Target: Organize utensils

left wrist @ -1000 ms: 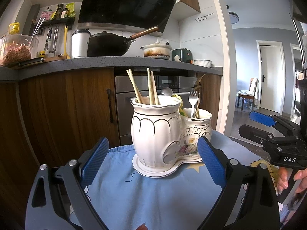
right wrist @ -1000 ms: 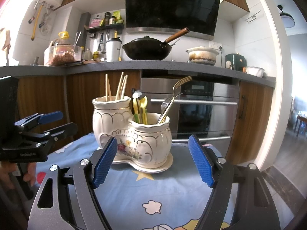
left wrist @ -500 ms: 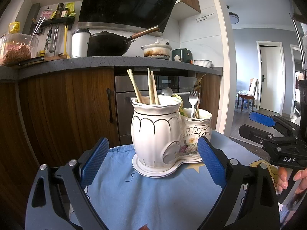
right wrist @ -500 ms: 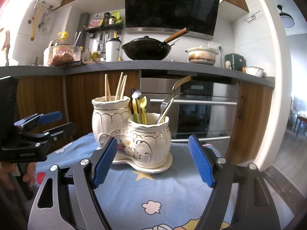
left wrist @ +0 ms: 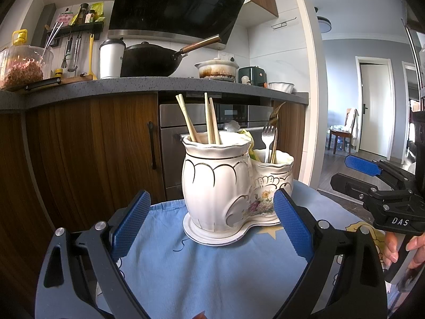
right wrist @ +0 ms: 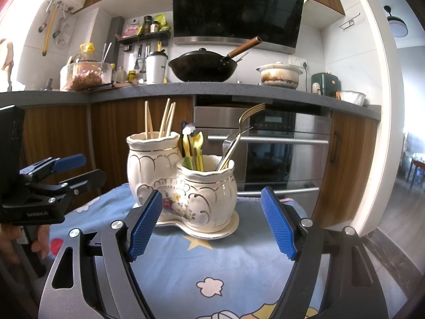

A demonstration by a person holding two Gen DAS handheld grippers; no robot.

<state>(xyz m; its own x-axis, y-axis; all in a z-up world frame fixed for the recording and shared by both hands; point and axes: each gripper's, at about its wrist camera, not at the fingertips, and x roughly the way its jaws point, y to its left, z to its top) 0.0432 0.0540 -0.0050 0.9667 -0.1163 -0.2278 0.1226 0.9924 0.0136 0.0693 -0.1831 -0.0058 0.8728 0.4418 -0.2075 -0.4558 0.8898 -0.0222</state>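
White ceramic holder point(left wrist: 228, 186) stands on the blue tabletop point(left wrist: 186, 271), with chopsticks point(left wrist: 209, 118), forks point(right wrist: 233, 143) and spoons point(right wrist: 195, 150) already sorted. Left gripper point(left wrist: 209, 224) and right gripper point(right wrist: 209, 224) hover released, empty. Sorting looks finished; next likely just withdrawing.

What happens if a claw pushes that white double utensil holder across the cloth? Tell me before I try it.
The utensil holder looks like glazed ceramic, so probably heavy, rigid and chip-prone. Its wide joined base suggests it will slide rather than tip. The blue cloth may bunch under it, and the leaning forks could rattle or shift.
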